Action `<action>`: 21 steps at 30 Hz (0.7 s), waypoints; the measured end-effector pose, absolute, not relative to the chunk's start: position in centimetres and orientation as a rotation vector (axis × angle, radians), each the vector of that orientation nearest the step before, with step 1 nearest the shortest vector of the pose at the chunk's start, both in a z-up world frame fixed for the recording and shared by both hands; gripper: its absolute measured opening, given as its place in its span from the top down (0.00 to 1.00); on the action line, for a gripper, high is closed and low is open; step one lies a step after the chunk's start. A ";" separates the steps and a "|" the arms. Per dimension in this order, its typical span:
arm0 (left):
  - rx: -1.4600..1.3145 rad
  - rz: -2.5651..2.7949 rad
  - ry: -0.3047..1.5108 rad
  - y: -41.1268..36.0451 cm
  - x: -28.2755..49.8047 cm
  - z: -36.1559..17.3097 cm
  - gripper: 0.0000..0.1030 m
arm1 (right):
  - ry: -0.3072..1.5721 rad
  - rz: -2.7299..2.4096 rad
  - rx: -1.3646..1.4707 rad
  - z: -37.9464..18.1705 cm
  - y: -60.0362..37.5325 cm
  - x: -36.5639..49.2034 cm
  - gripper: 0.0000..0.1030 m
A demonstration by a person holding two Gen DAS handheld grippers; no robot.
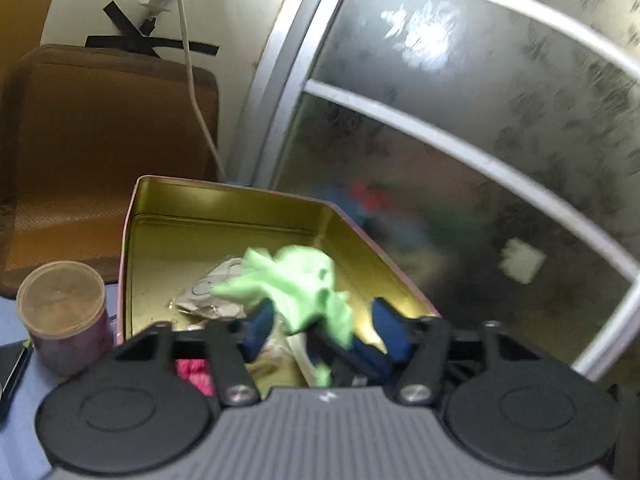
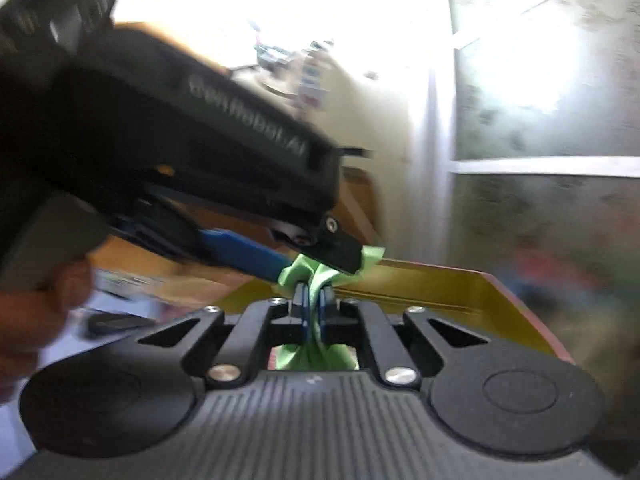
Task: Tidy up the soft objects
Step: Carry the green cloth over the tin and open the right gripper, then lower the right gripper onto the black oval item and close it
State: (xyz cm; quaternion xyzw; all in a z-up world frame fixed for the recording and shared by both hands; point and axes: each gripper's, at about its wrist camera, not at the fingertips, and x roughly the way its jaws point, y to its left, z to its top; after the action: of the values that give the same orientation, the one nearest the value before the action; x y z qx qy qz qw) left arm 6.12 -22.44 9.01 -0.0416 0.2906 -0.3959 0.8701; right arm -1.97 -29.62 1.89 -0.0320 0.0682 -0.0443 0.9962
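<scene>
Left gripper (image 1: 324,320): its blue-padded jaws stand spread over the open tin. The green cloth lies between them, but the pads are apart from it on both sides as far as the left wrist view shows; motion blur leaves the contact unsure.

Right gripper (image 2: 314,300): its jaws are pressed nearly together, pinching a fold of the green cloth. The cloth runs up out of the tips and also bunches below them, close to the gripper body.

Green cloth (image 1: 296,288): pale green and crumpled. In the left wrist view it sits ahead of and between the left gripper's jaws, over the tin's inside. In the right wrist view it is clamped at the tips of the right gripper, with the left gripper's tip just above it.

Tin (image 1: 224,216): a rectangular box, gold inside with a pinkish outer wall, open on top, directly ahead of both grippers.

Crumpled wrapper (image 1: 212,292): whitish with printed shapes, on the tin floor, ahead and left of the left gripper's jaws, partly under the green cloth.

Pink item (image 1: 196,374): a small pink patch seen just behind the left gripper's left finger; what it is cannot be told.

Jar (image 1: 66,312): a round lidded container with a dark reddish body, standing left of the tin, just beside its wall.

Hand (image 2: 38,316): a person's hand at the left edge of the right wrist view, gripping the handle of the left gripper.
</scene>
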 end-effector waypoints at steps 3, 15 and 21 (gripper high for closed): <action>-0.054 -0.782 0.627 -23.4 6.4 7.9 0.41 | 0.208 -0.221 -0.034 0.4 -32.3 0.0 0.70; -0.082 -0.777 0.586 -16.6 3.2 6.4 0.40 | 0.127 -0.178 0.208 0.3 -34.3 -2.4 0.64; -0.096 -0.638 0.614 -8.3 1.3 3.7 0.38 | 0.130 -0.014 0.199 1.3 -30.7 -2.9 0.64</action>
State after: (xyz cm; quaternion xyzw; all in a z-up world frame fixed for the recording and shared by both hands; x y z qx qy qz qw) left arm 1.28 -8.34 3.75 -0.0464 0.2972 -0.3086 0.9024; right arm -2.88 -30.65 1.27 0.0991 0.0649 -0.0070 0.9929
